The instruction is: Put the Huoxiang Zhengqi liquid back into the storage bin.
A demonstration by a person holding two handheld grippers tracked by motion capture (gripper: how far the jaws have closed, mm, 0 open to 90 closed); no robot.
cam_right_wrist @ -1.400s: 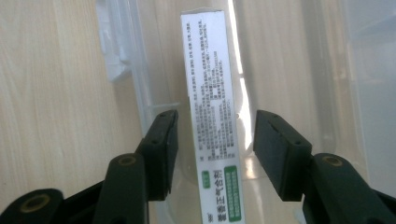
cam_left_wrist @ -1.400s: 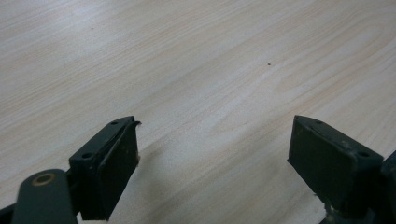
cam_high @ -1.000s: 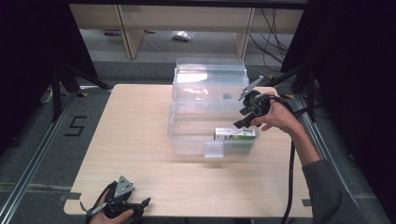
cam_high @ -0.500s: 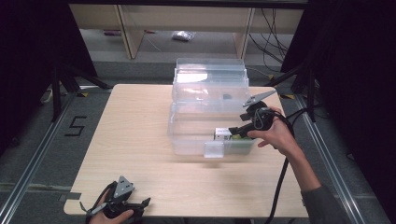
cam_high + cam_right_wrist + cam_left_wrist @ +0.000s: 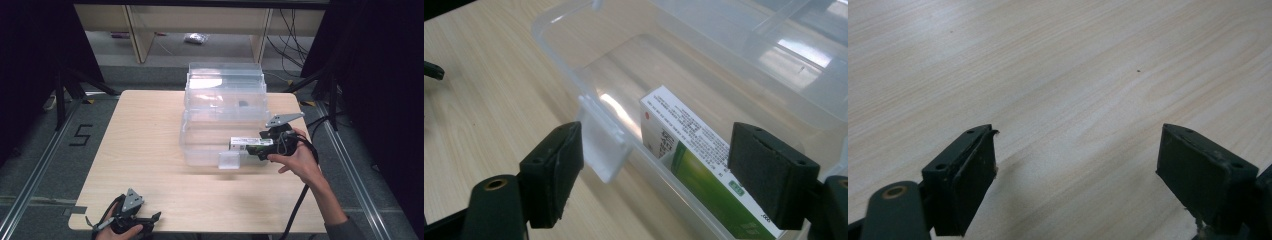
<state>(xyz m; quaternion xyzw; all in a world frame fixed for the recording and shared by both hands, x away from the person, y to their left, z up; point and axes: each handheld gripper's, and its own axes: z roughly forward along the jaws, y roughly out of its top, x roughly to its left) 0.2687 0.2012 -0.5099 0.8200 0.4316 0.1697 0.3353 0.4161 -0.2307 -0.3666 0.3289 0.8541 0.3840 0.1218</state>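
- Green-and-white carton (image 5: pixel 696 170) lies flat inside the clear plastic storage box (image 5: pixel 200 140), against its near wall and towards the right-hand end, printed side up.
- Your right gripper (image 5: pixel 261 146) hovers at that end of the box, just above the carton; its jaws have just been opening and now stand wide apart, one on each side of the carton's end in the right gripper view, neither pad pressing on it.
- Your right hand (image 5: pixel 295 159) wraps the gripper body at the table's right edge, with the cable trailing back along your forearm.
- A clear latch tab (image 5: pixel 603 150) hangs from the box's near wall, just beside the carton's end.
- The box's lid (image 5: pixel 225 82) stands open behind the box, towards the far side of the wooden table (image 5: pixel 145 150).
- Your left gripper (image 5: pixel 150 218) rests at the near left corner of the table, well apart from the box, its jaws spread over bare wood with nothing between them in the left gripper view.
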